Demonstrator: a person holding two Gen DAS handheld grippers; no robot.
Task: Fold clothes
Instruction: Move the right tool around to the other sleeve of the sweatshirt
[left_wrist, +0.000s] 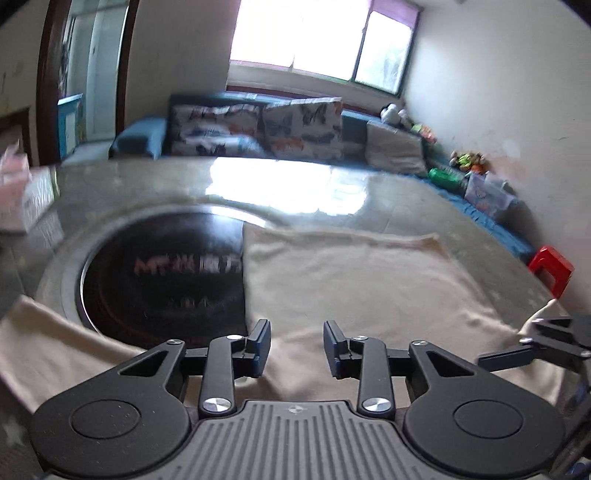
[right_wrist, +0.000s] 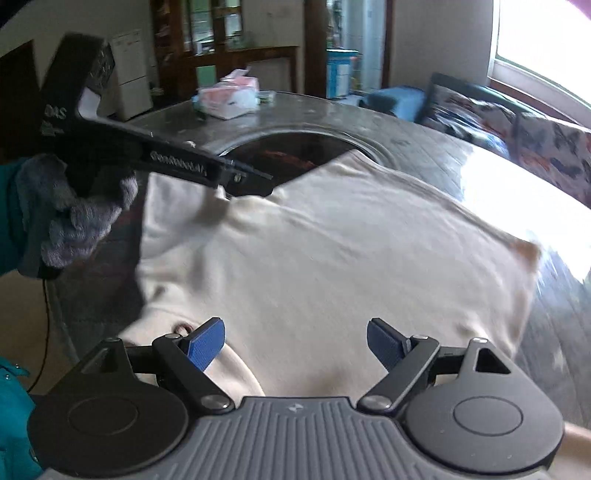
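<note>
Soft cream knit garment (right_wrist: 332, 258) lies flat on glossy grey marble table (left_wrist: 406, 192), partly over round black inset hob (left_wrist: 162, 273). Left gripper (left_wrist: 296, 349) & right gripper (right_wrist: 295, 343) hover over the garment, jaws wide, empty. Blue sofa w/ butterfly cushions (left_wrist: 258, 125) sits beyond the garment, under bright window.

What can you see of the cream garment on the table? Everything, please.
The cream garment is a soft, knit-looking top, plain and lightly wrinkled. It lies mostly flat on the glossy table, one folded edge covering part of the round dark inset. A small eyelet shows near its front edge, which drapes off the table. The left gripper and the right gripper hover open above it.
</note>
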